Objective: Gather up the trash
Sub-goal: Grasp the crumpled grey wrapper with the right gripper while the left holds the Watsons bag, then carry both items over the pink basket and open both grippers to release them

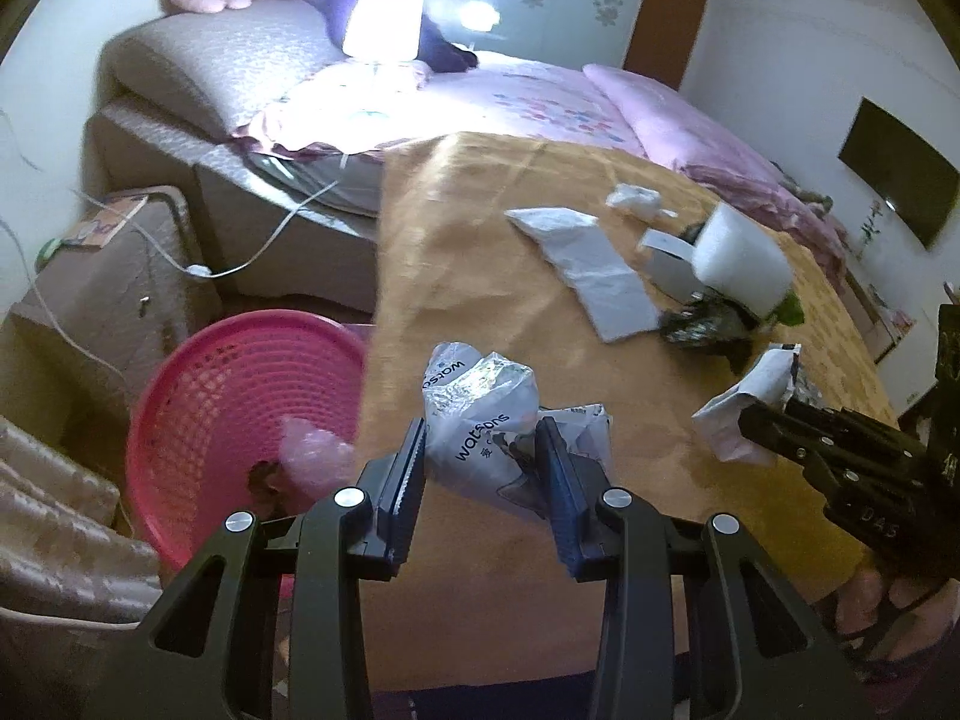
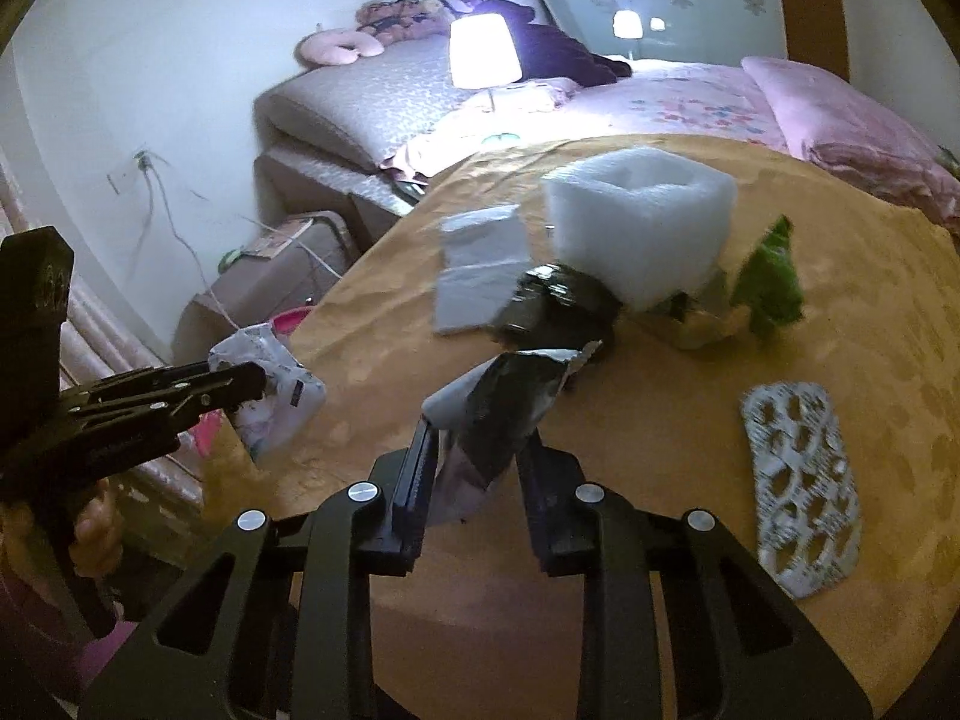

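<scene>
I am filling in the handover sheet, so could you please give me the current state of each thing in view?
Left tool: shut on the crumpled plastic bag.
Right tool: shut on the torn wrapper.
Pink basket: upright beside the bed, holding a pink bag.
Lamp: lit.
Foam block: resting on other trash.
Blister pack: lying flat, emptied.

- The left gripper is matt black plastic with shiny metal screw heads.
- The plastic bag is thin, crinkled and glossy white film with printing.
- The wrapper has a silvery, creased foil look.
- The basket is pink plastic mesh, slightly shiny.
- The foam block is white, soft and matt.
- The worktop wears a mustard cloth with a faint woven pattern.
- The blister sheet is dull silver foil, punctured.
</scene>
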Tool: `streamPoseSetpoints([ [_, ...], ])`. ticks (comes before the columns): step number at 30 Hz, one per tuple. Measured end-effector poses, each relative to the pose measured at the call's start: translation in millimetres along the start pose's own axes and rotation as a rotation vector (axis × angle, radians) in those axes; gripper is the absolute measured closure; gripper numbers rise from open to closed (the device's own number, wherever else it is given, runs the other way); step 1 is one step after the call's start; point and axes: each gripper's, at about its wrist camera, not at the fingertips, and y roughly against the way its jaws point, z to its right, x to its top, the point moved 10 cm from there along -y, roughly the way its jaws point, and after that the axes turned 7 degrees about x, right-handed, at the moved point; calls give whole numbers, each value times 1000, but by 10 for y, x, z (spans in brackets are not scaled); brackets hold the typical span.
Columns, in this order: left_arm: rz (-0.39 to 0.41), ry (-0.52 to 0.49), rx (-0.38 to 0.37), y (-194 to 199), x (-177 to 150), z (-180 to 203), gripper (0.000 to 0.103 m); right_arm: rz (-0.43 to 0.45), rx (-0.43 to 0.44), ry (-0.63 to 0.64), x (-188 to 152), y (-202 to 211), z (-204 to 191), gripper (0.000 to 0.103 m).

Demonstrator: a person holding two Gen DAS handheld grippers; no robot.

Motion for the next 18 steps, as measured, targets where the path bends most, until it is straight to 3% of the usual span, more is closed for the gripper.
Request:
streamPoseSetpoints([
  [18, 47, 135, 154, 67, 113, -919, 68, -27, 91, 94, 323, -387, -624, 77],
])
